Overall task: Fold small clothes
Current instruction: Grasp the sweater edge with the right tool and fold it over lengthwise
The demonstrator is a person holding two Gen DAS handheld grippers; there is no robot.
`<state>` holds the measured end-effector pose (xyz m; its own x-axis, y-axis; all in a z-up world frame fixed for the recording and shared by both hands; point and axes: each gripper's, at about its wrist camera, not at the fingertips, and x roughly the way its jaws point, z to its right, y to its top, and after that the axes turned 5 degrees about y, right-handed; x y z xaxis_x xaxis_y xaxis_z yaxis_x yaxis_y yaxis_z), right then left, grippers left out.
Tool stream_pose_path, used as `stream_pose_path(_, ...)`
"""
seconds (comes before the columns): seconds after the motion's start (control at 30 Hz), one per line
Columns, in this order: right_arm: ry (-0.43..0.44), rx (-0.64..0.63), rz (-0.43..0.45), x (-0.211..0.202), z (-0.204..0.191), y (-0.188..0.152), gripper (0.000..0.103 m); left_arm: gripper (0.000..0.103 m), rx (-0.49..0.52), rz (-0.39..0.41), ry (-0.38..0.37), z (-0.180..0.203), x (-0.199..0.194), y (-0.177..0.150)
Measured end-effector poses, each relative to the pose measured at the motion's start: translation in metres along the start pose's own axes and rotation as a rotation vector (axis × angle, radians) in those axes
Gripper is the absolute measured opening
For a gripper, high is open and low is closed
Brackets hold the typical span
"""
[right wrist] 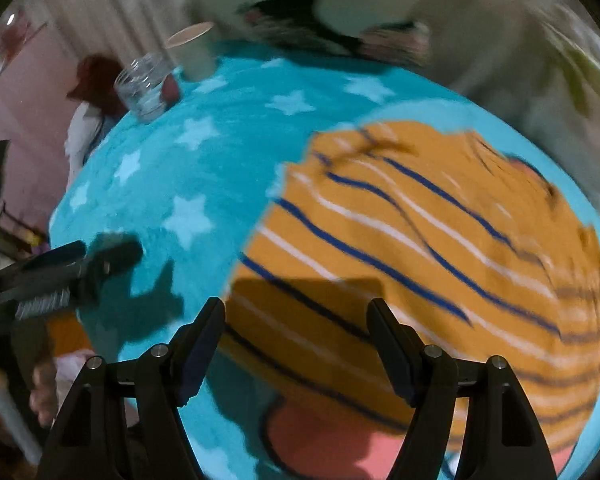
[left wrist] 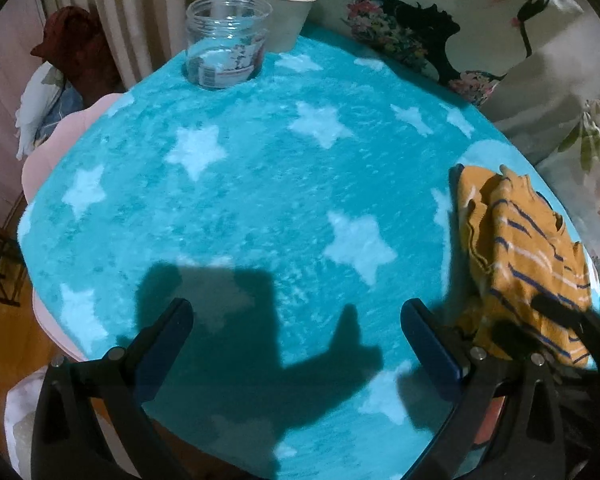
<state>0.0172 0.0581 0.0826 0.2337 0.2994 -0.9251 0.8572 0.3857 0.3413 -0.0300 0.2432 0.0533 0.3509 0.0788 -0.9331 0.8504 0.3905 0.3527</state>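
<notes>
Right jaws: spread wide and empty; right gripper (right wrist: 296, 344) hovers over the near edge of the striped shirt (right wrist: 420, 248).
Left jaws: also wide, holding nothing; left gripper (left wrist: 296, 336) is over bare blanket (left wrist: 260, 184), shirt off to its right.
Shirt: orange with blue and white stripes, lying rumpled at the blanket's right side.
Beyond: a jar (left wrist: 226, 40) and a paper cup (left wrist: 286, 16) at the far edge, well apart.
Doing it well: likely pinch one edge layer only, low and square; bring the left over for the opposite corner.
</notes>
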Motion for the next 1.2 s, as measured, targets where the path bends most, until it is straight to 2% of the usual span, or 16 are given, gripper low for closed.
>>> stream_pose_path(0.13,-0.136,-0.057,-0.038,0.043,-0.020,0.023,0.077,0.103,0.008,0.012,0.015,-0.011,-0.003,-0.005)
stream_pose_path(0.27,-0.313,-0.111,-0.043,0.066,-0.025,0.025,0.077,0.103,-0.007,0.003,0.021,-0.025,0.000,-0.009)
stream_pose_path(0.3,-0.335,-0.120,-0.042,0.069,-0.025,0.025,0.073,0.103,-0.014,-0.002,0.020,-0.027,0.001,-0.011)
stream_pose_path(0.4,-0.358,-0.112,-0.033,0.069,-0.019,0.023,0.052,0.103,-0.032,-0.026,0.015,-0.032,0.008,-0.014)
stream_pose_path(0.53,-0.364,-0.132,-0.036,0.066,-0.013,0.024,0.035,0.103,-0.035,-0.039,0.028,-0.031,0.009,-0.018)
stream_pose_path(0.67,-0.310,-0.125,-0.003,0.058,-0.009,0.025,0.023,0.103,-0.037,-0.026,0.053,-0.023,0.000,-0.020)
stream_pose_path(0.87,-0.042,0.054,0.113,0.005,0.036,0.027,0.019,0.103,-0.013,0.020,0.090,0.010,-0.027,-0.019)
stream_pose_path(1.0,0.076,0.187,0.243,-0.055,0.090,0.014,0.019,0.103,0.039,0.068,0.099,0.054,-0.049,-0.020)
stream_pose_path(1.1,0.102,0.300,0.328,-0.099,0.143,-0.015,0.019,0.103,0.082,0.088,0.088,0.090,-0.061,-0.027)
stream_pose_path(1.2,0.097,0.431,0.359,-0.121,0.206,-0.056,0.019,0.103,0.120,0.091,0.070,0.125,-0.067,-0.038)
